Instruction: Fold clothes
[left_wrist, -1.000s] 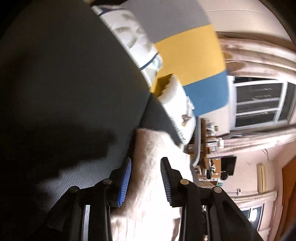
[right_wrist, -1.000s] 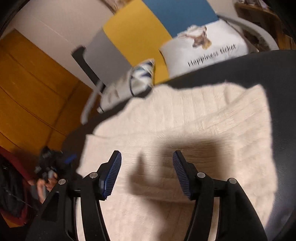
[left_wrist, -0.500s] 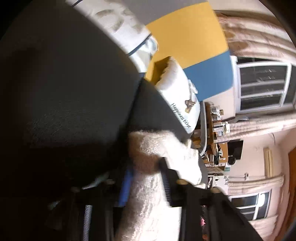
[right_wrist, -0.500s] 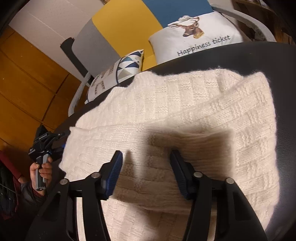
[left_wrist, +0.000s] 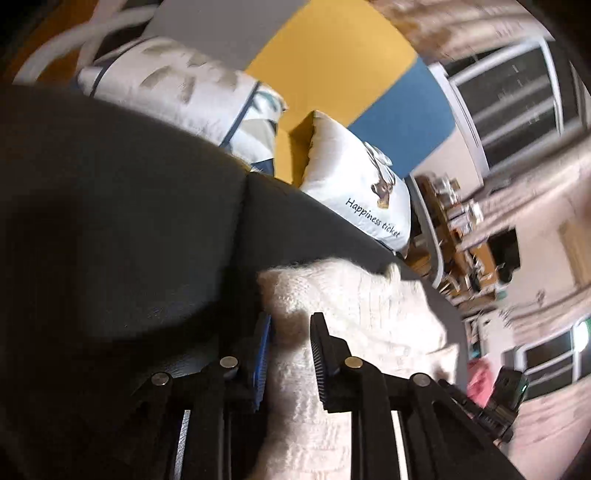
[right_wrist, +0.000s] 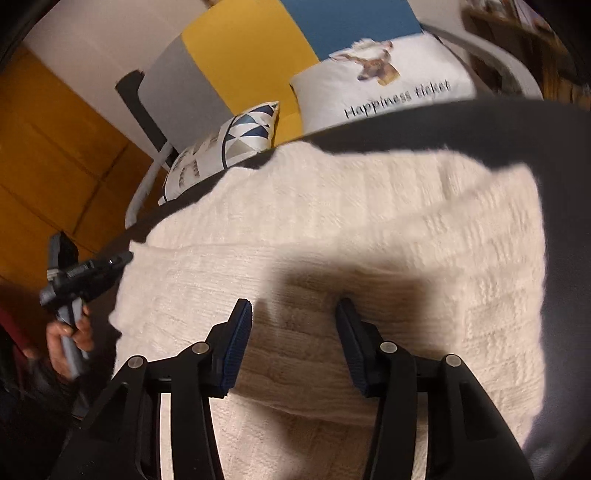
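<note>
On the dark seat cushion (right_wrist: 517, 125) lies one cream knitted sweater (right_wrist: 369, 221), folded over on itself, with a thick doubled edge running across the middle and a flatter layer beneath it. The right gripper (right_wrist: 293, 332) hangs right over that fold, its two blue-padded fingers (right_wrist: 236, 343) spread wide with nothing between them but shadow on the wool; whether the tips touch the knit, I cannot tell. Over on the left wrist view, the same sweater (left_wrist: 362, 314) bunches up at its corner, and the left gripper (left_wrist: 290, 350) is clamped on it, cream knit packed between the blue pad and the black finger. From the right side you can see that left gripper (right_wrist: 85, 277) at the sweater's far edge, a hand (right_wrist: 68, 336) wrapped around its grey handle.

Behind the sweater, two cushions lean against the backrest. One is white with a deer head printed on it and the words "Happiness ticket" (right_wrist: 399, 98) in dark script; the same writing reads clearly in the left view (left_wrist: 373, 218). The second cushion (right_wrist: 225, 147) beside it carries blue and grey triangles. The backrest (right_wrist: 243, 55) shows three colour panels: grey, yellow, blue. Orange wood panelling (right_wrist: 48, 155) fills the left side, and a window (left_wrist: 517, 96) with curtains sits blurred on the far right
</note>
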